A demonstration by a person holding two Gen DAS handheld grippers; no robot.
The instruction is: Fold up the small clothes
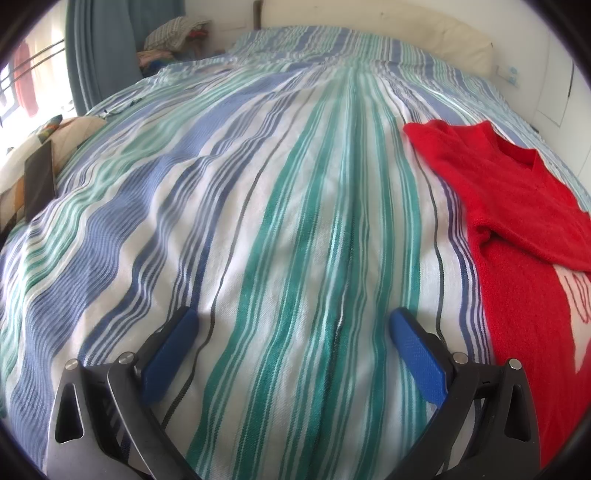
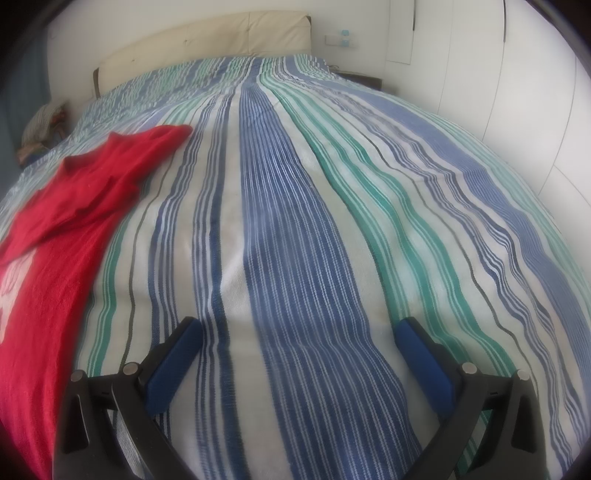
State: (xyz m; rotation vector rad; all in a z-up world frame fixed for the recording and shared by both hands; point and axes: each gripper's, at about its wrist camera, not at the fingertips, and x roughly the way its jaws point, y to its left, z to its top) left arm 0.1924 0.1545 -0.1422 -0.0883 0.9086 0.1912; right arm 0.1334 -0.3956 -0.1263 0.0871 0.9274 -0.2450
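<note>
A small red knitted sweater (image 1: 517,206) with a V-neck and a white print lies on the striped bedspread (image 1: 280,206), its near sleeve folded across its body. In the left wrist view it is to the right of my left gripper (image 1: 293,319), which is open over bare bedspread with nothing between its blue pads (image 1: 173,350). In the right wrist view the sweater (image 2: 62,236) lies to the left of my right gripper (image 2: 297,328), also open and empty over the bedspread (image 2: 295,221).
A beige headboard (image 2: 207,44) and white walls stand at the bed's far end. A dark flat device (image 1: 38,181) on patterned cushions sits at the left bed edge. A pile of clothes (image 1: 173,35) and a blue curtain (image 1: 99,51) are at the far left.
</note>
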